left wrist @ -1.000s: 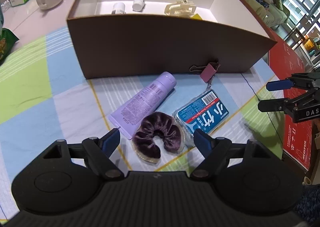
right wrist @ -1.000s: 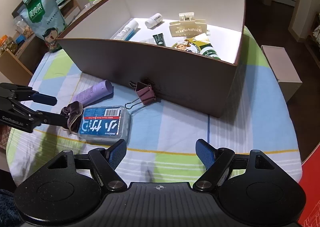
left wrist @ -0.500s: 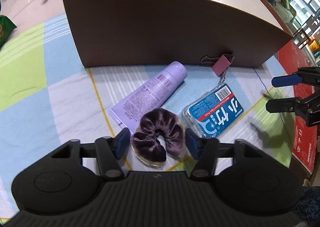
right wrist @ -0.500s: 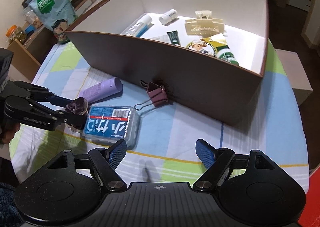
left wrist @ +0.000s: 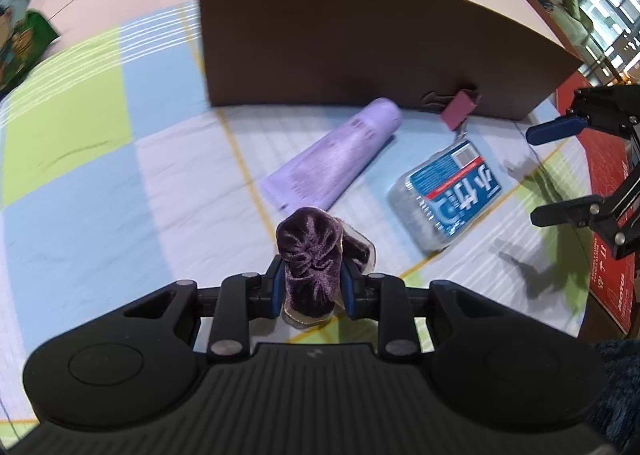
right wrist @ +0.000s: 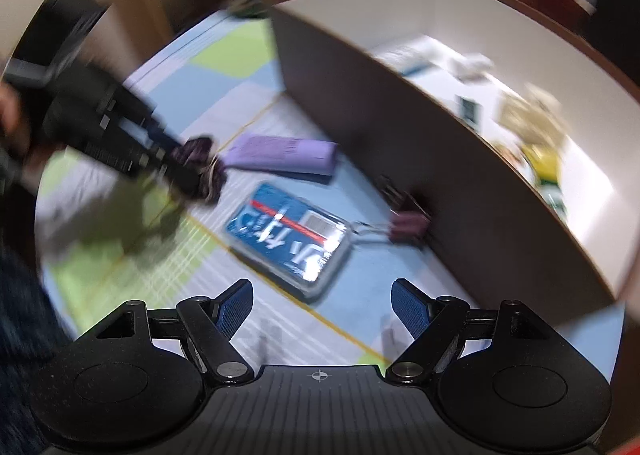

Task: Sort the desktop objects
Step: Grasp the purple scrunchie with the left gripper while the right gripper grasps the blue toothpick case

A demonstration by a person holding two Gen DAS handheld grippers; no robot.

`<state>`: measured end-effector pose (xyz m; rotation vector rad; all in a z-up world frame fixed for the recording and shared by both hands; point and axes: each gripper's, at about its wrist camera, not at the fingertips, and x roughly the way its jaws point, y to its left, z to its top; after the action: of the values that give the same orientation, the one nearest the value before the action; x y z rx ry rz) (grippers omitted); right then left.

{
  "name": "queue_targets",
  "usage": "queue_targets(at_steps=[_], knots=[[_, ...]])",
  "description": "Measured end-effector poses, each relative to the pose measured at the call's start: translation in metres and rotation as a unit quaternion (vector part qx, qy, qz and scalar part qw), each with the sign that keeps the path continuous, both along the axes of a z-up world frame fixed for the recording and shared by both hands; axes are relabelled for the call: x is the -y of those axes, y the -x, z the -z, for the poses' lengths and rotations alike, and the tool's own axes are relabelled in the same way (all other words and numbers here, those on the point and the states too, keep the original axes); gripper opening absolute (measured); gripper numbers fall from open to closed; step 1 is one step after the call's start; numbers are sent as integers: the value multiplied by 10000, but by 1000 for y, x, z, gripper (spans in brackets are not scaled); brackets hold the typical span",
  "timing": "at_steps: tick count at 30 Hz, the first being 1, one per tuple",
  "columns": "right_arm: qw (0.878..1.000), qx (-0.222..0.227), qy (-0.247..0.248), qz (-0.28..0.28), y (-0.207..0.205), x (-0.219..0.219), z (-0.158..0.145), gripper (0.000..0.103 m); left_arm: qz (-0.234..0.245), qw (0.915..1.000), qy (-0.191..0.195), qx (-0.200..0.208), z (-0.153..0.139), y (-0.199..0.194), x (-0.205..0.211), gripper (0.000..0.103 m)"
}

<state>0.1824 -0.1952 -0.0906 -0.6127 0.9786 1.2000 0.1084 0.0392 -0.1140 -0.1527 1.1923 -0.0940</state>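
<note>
From the left wrist, the left gripper (left wrist: 312, 287) has its fingers pinched on the purple velvet scrunchie (left wrist: 312, 255). I'd lift it well above the brown box (left wrist: 360, 39) wall before releasing inside. The lilac tube (left wrist: 336, 163) and blue packet (left wrist: 448, 195) lie just ahead.

From the right wrist, blurred, the right gripper (right wrist: 320, 307) hangs wide apart and empty above the packet; a binder clip (right wrist: 408, 223) sits against the box.

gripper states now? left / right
Left claw: closed on the purple scrunchie.
Right claw: open, holding nothing, above the blue tissue pack.
</note>
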Motion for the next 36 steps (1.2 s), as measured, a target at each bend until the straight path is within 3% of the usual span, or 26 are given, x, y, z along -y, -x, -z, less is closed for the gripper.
queue_targets(at_steps=[6, 12, 19, 21, 26, 33, 36], knots=[[9902, 593, -3, -1263, 13, -29, 8, 79, -196, 9998, 28, -34, 1, 8, -7, 24], [9813, 460, 4, -1870, 6, -52, 27, 79, -231, 9997, 27, -44, -1, 11, -10, 25], [9881, 38, 24, -1536, -1, -57, 33, 78, -223, 9997, 70, -63, 1, 13, -13, 25], [9921, -102, 185, -1240, 0, -56, 32, 68, -211, 9997, 74, -67, 2, 13, -14, 25], [9968, -569, 430, -368, 3, -49, 29, 68, -189, 9997, 83, -105, 5, 12, -14, 32], [9988, -187, 367, -274, 19, -45, 30, 68, -258, 9996, 49, -97, 8, 12, -11, 43], [9990, -54, 364, -256, 20, -50, 34, 68, -257, 9997, -5, -62, 9, 11, -9, 43]])
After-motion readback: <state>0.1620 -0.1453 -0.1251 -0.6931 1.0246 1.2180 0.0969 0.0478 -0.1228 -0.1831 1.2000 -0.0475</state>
